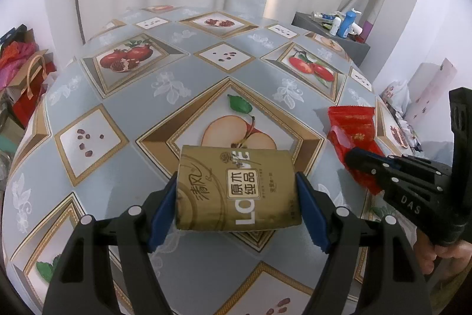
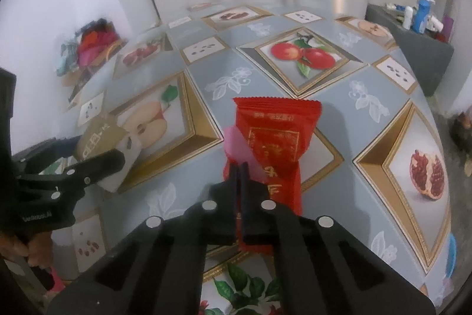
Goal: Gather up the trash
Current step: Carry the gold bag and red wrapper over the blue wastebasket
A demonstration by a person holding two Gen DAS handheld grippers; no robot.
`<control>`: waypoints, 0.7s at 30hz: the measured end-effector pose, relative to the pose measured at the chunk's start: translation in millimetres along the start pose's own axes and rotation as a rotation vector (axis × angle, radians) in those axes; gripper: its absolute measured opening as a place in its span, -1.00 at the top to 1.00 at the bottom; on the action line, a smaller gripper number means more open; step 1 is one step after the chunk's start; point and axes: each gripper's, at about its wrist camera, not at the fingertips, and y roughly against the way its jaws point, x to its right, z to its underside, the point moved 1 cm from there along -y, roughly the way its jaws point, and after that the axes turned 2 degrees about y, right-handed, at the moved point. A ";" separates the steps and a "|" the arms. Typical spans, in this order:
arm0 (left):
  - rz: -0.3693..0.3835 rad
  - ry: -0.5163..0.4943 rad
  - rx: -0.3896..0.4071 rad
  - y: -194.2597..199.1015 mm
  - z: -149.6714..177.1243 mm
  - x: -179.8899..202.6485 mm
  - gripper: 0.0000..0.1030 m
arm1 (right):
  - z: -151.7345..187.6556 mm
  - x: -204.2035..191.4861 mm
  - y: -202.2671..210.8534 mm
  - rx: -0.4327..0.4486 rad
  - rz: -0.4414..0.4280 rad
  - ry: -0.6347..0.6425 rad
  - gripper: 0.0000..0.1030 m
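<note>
A gold tissue pack [image 1: 236, 188] is pinched from both sides between the blue pads of my left gripper [image 1: 237, 182], just over the apple picture on the tablecloth. The right wrist view shows the same pack [image 2: 97, 140] at its left edge, inside the left gripper [image 2: 88, 152]. A red snack wrapper [image 2: 274, 132] runs under and between the closed fingers of my right gripper [image 2: 240, 167], with a pink scrap [image 2: 234, 143] beside it. In the left wrist view the right gripper [image 1: 352, 157] rests its tip on the red wrapper [image 1: 354, 123].
The table [image 1: 147, 96] wears a grey-blue cloth with fruit pictures. A dark grey box [image 1: 333, 37] with bottles stands at its far right corner. Gift bags and coloured paper [image 1: 26, 64] pile up beyond the left edge. White curtains hang behind.
</note>
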 end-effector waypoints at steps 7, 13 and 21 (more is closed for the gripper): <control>0.005 -0.004 0.030 15.1 -3.6 2.4 -0.42 | -4.9 6.8 32.1 0.080 -0.049 -0.060 1.00; 0.037 -0.040 0.071 42.3 -9.9 25.3 -0.42 | -3.7 26.4 83.3 0.190 -0.068 -0.129 1.00; 0.146 -0.168 0.093 68.9 -12.9 99.5 -0.42 | 30.8 81.6 174.7 0.353 0.003 -0.251 1.00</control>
